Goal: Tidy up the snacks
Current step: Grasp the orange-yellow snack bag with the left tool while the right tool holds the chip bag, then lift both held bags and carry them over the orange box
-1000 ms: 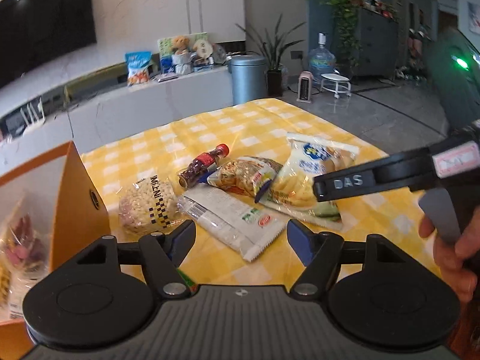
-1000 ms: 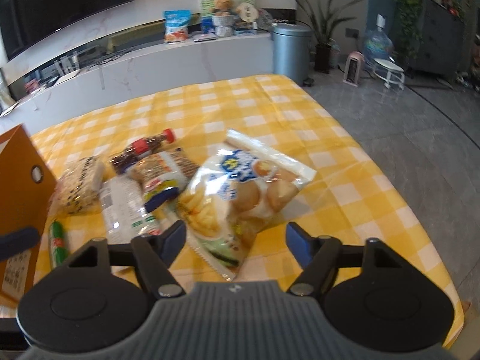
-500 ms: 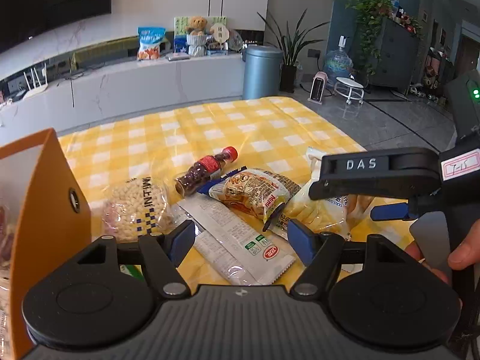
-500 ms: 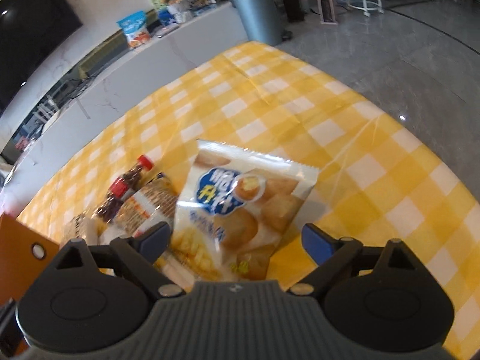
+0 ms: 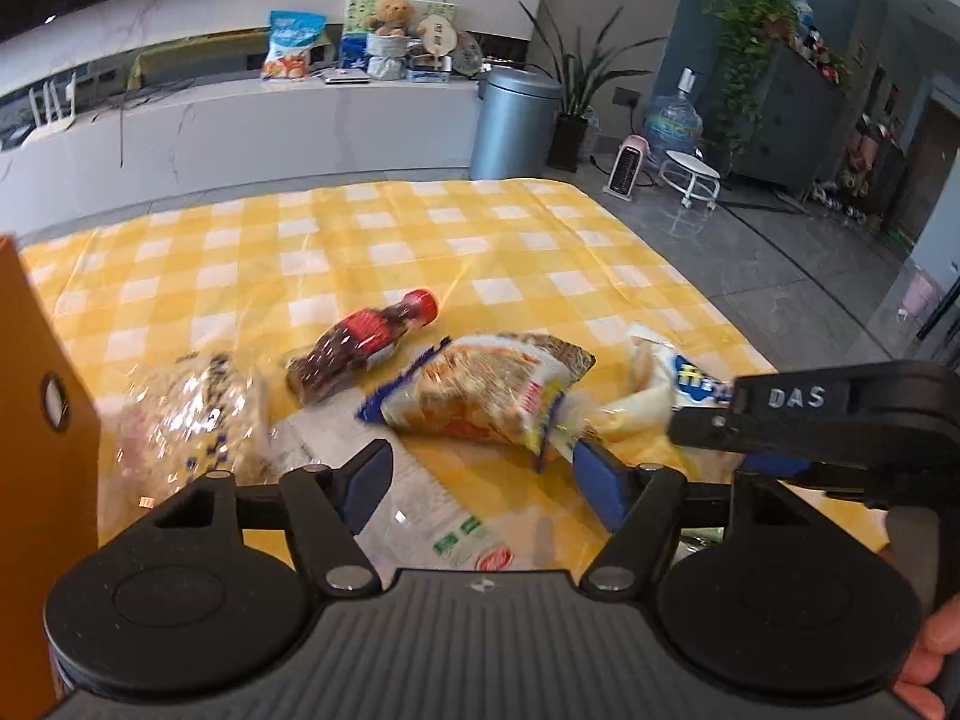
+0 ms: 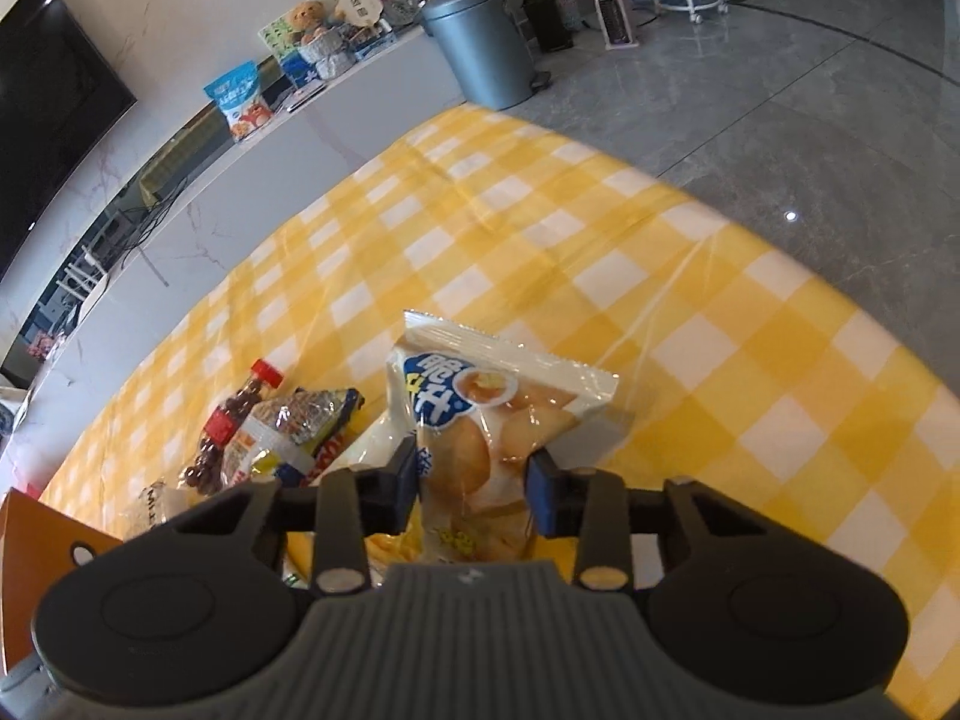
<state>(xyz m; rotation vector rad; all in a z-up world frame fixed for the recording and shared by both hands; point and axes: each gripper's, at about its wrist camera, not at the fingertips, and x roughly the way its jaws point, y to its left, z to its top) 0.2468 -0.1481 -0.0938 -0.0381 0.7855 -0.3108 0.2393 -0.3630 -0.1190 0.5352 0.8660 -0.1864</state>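
Note:
A white chip bag [image 6: 480,402] with a blue logo lies on the yellow checked tablecloth [image 6: 540,228]. My right gripper [image 6: 474,486] has its jaws closing on the bag's near end, and the film bunches between the blue pads. In the left wrist view my left gripper [image 5: 480,474] stands open above a long white packet [image 5: 438,522], holding nothing. Beyond it lie an orange and blue snack bag [image 5: 486,396], a small bottle [image 5: 360,348] of dark sweets with a red cap, and a clear bag of pale puffs [image 5: 192,420]. An orange box [image 5: 42,420] stands at the left edge.
The table's right edge drops to a grey tiled floor [image 6: 780,90]. A grey bin [image 5: 516,120] and a white counter [image 5: 270,126] with packets and a toy bear stand beyond the far edge. A hand [image 5: 936,660] shows at the lower right.
The right gripper's jaws have come together on the chip bag, which now bunches up between them. The left gripper has shifted right, so the orange box sits further left in its view.

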